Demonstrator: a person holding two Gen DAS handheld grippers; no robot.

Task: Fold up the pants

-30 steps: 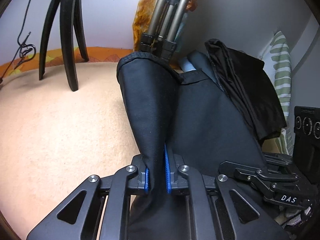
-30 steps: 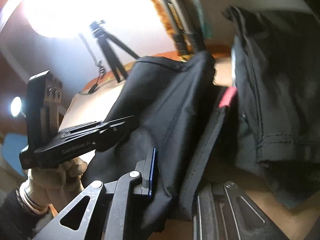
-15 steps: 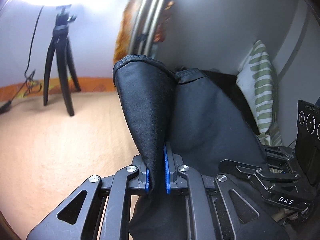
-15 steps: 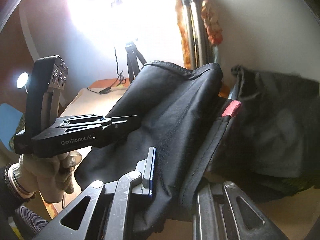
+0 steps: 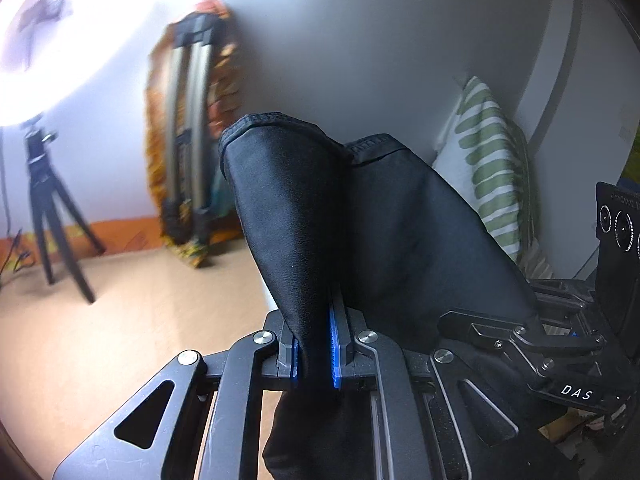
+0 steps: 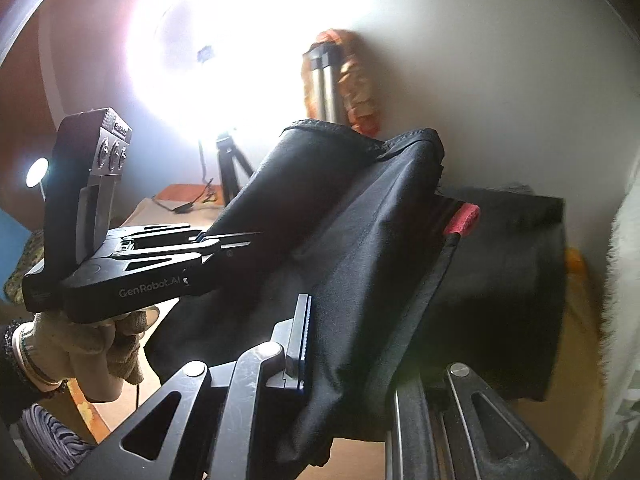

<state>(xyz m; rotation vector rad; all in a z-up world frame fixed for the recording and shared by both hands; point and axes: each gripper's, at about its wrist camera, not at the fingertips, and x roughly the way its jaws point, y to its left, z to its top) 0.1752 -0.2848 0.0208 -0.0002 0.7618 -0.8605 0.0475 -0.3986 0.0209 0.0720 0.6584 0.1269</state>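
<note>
Between the blue pads of my left gripper (image 5: pixel 315 354) sits a fold of the black pants (image 5: pixel 360 224), pinched tight and standing up with the hem edge on top, lifted off the tan surface (image 5: pixel 120 320). My right gripper (image 6: pixel 344 344) clamps the same cloth just beside it, fabric draped over its fingers. Behind, a tripod (image 5: pixel 48 208) stands near the wall and a striped pillow (image 5: pixel 492 176) leans at the right; I see nothing that serves as a container.

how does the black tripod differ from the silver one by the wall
The black tripod stands with its legs spread on the tan surface; the silver tripod has its legs folded together and leans on the wall. The black one stands bare, the silver one has orange patterned cloth around it. Both appear blurred.
</note>
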